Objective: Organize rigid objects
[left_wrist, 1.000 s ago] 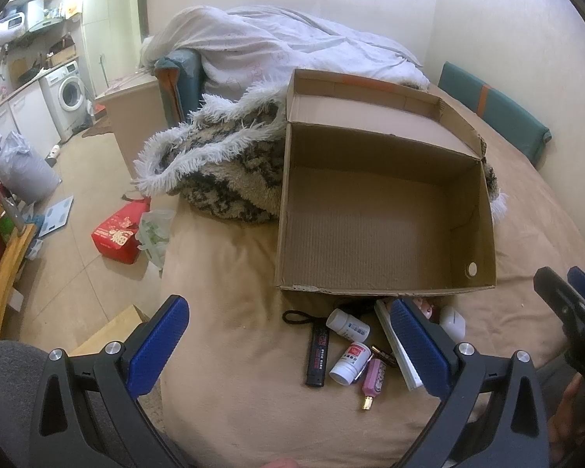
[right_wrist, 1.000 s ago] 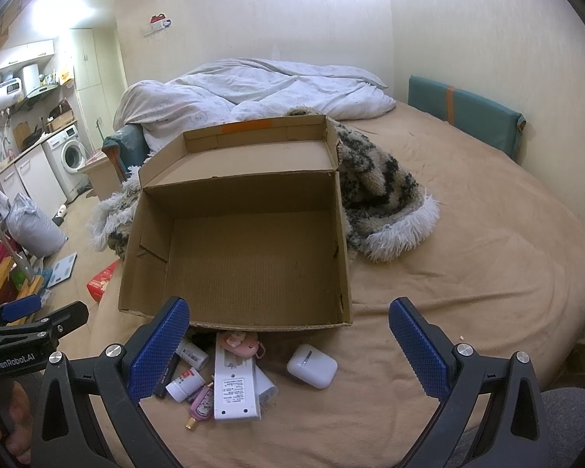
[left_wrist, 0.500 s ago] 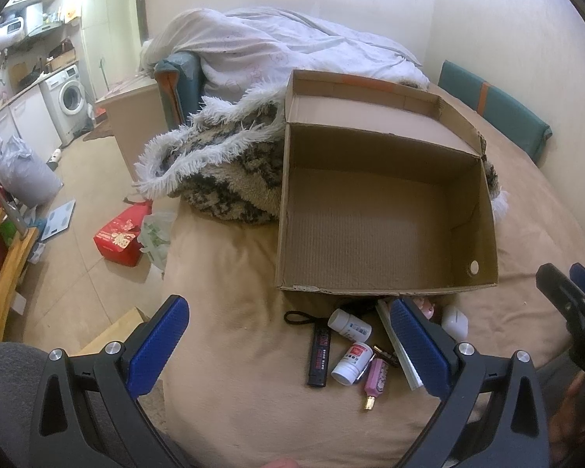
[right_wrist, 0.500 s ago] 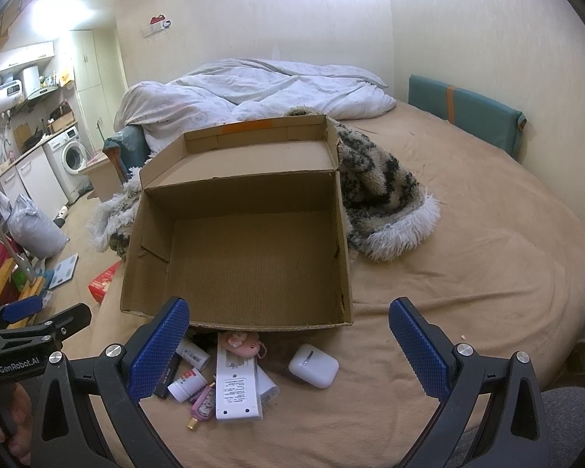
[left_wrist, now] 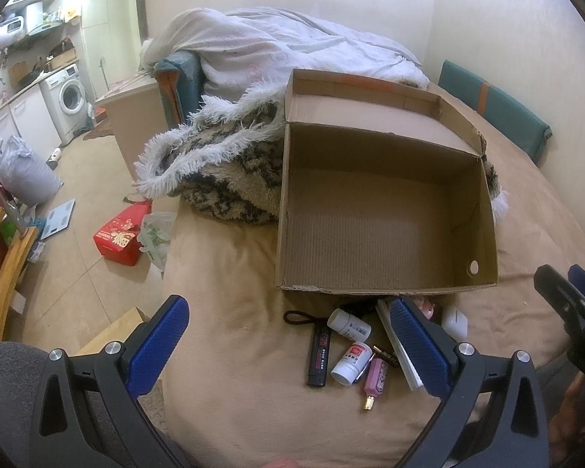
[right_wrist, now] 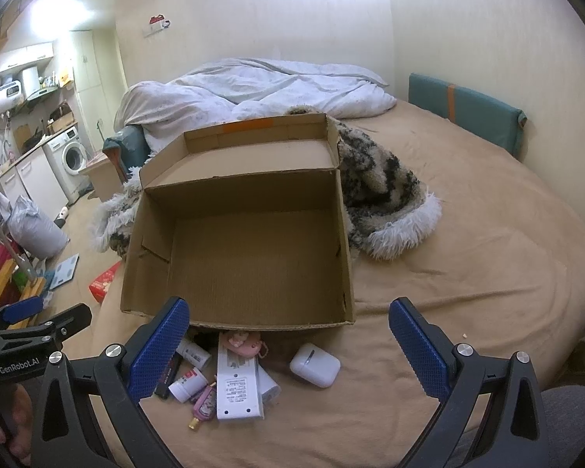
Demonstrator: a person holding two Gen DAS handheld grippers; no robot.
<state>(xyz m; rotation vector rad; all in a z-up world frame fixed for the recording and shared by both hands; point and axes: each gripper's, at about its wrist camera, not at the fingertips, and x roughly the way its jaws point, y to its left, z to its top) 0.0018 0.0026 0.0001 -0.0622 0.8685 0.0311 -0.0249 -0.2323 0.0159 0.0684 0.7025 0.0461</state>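
An open, empty cardboard box [left_wrist: 386,284] [right_wrist: 234,319] sits on the tan bed. In front of it lies a pile of small items: a black stick [left_wrist: 319,355], two white bottles [left_wrist: 349,323] [left_wrist: 351,362], a pink bottle [left_wrist: 375,376] [right_wrist: 204,401], a white flat box [right_wrist: 238,386], a pink case [right_wrist: 241,342] and a white earbud case [right_wrist: 315,364] [left_wrist: 454,321]. My left gripper [left_wrist: 288,345] is open above the pile's left. My right gripper [right_wrist: 288,347] is open above the pile and also shows in the left wrist view [left_wrist: 565,296].
A fluffy patterned blanket [left_wrist: 222,167] [right_wrist: 382,202] lies behind and beside the box. A white duvet [right_wrist: 261,85] is at the bed's head. The bed's left edge drops to a floor with a red bag [left_wrist: 121,234].
Both views have barely shifted; the left gripper has drifted slightly. Nothing has been taken hold of.
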